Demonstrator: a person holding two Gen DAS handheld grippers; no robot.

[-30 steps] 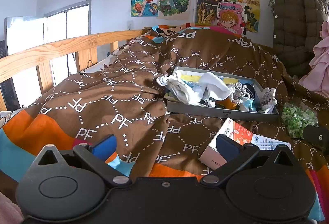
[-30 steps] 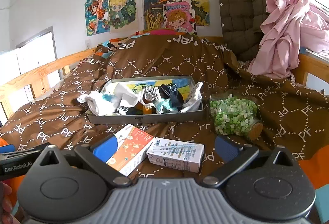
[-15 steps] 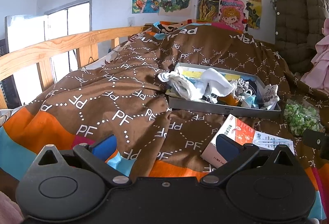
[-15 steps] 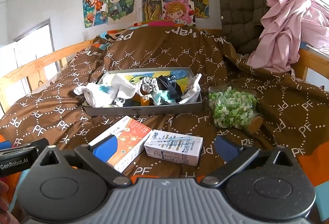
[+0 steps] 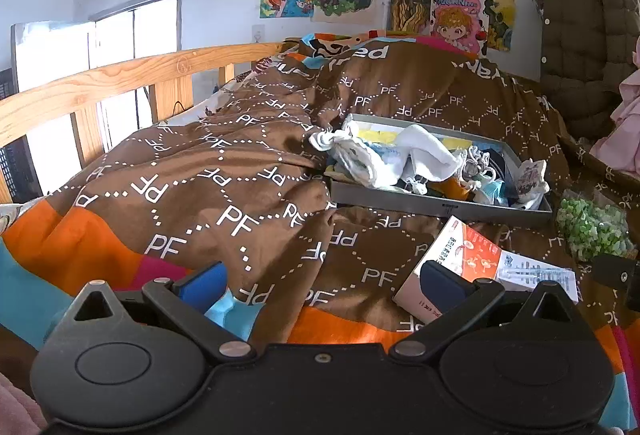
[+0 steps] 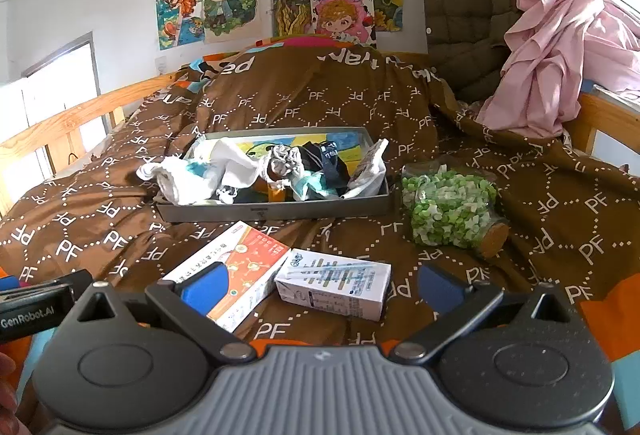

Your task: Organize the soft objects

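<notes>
A grey tray (image 6: 272,212) sits on the brown bedspread, filled with soft items: white socks (image 6: 200,175), a dark sock (image 6: 324,163) and other small cloth pieces. It also shows in the left wrist view (image 5: 420,201), with white socks (image 5: 424,155) hanging over its left end. My left gripper (image 5: 320,281) is open and empty, low over the near bedspread. My right gripper (image 6: 320,285) is open and empty, hovering over two cardboard boxes, well short of the tray.
An orange-and-white box (image 6: 236,267) and a white-blue box (image 6: 336,285) lie in front of the tray. A jar of green and white pieces (image 6: 448,209) lies at the right. A wooden rail (image 5: 100,83) runs on the left; pink cloth (image 6: 560,47) and a brown jacket (image 6: 472,3) hang at the back right.
Both grippers drew back and tilted slightly; the scene has slid lower and farther in both views. Jaws stay open and nothing on the bed moved.
</notes>
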